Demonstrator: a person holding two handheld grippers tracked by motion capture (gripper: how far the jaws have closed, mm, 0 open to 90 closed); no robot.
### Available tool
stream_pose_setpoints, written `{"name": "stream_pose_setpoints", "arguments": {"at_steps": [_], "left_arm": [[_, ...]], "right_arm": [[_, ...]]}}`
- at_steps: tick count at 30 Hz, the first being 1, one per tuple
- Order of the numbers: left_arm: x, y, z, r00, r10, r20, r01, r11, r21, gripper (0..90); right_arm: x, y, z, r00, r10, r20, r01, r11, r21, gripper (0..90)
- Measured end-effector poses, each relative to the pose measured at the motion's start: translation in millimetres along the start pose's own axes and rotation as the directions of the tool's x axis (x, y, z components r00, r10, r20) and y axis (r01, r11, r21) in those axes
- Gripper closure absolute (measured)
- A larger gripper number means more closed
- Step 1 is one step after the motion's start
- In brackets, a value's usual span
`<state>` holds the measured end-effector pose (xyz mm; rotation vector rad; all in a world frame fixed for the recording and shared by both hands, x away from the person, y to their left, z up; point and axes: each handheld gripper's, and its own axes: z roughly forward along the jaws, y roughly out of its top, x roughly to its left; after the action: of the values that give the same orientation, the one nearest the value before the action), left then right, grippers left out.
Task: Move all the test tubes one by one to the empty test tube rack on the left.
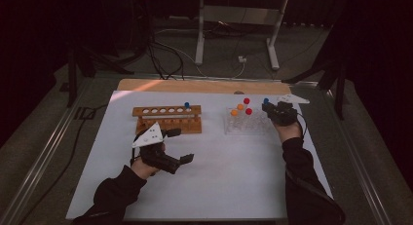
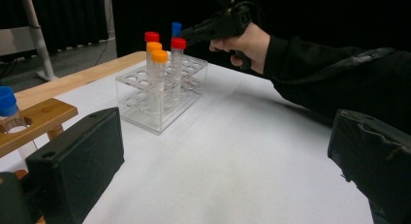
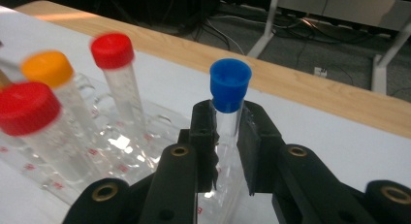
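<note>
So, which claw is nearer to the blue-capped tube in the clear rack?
Right. The right claw is shut on the blue-capped tube, just below its cap. The left claw is open, far off in front of the wooden rack.

Lab bench (test-tube racks (image 1: 168,119))

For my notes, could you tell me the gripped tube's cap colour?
Blue cap, clearest in the right gripper view.

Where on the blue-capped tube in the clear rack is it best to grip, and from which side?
Grip the blue-capped tube on its clear wall just under the cap, coming level from the person's side. It stands upright in the clear rack, so the wider cap stops slipping; the right gripper already holds it there.
</note>
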<state>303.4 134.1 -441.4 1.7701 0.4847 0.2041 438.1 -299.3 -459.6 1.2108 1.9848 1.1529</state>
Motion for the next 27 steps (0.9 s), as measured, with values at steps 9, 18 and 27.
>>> {"name": "stream_pose_setpoints", "arguments": {"at_steps": [9, 18, 27], "left_arm": [[-0.7, 1.3, 0.6, 0.9999, -0.007, 0.011, 0.007, 1.0, 0.0, 0.6], [-2.9, 5.5, 0.5, 0.9998, 0.0, 0.022, 0.0, 1.0, 0.001, 0.6], [-7.7, 8.2, 3.0, 0.9994, -0.002, 0.035, 0.001, 0.9998, 0.021, 0.7]], "right_arm": [[-1.2, 25.1, -20.5, 0.9994, -0.034, -0.001, 0.034, 0.999, -0.021, 77.2], [7.7, 59.7, -49.9, 0.996, -0.085, -0.028, 0.083, 0.995, -0.051, 77.2], [31.0, 80.7, -73.6, 0.9831, -0.129, -0.13, 0.118, 0.989, -0.087, 77.2]]}}
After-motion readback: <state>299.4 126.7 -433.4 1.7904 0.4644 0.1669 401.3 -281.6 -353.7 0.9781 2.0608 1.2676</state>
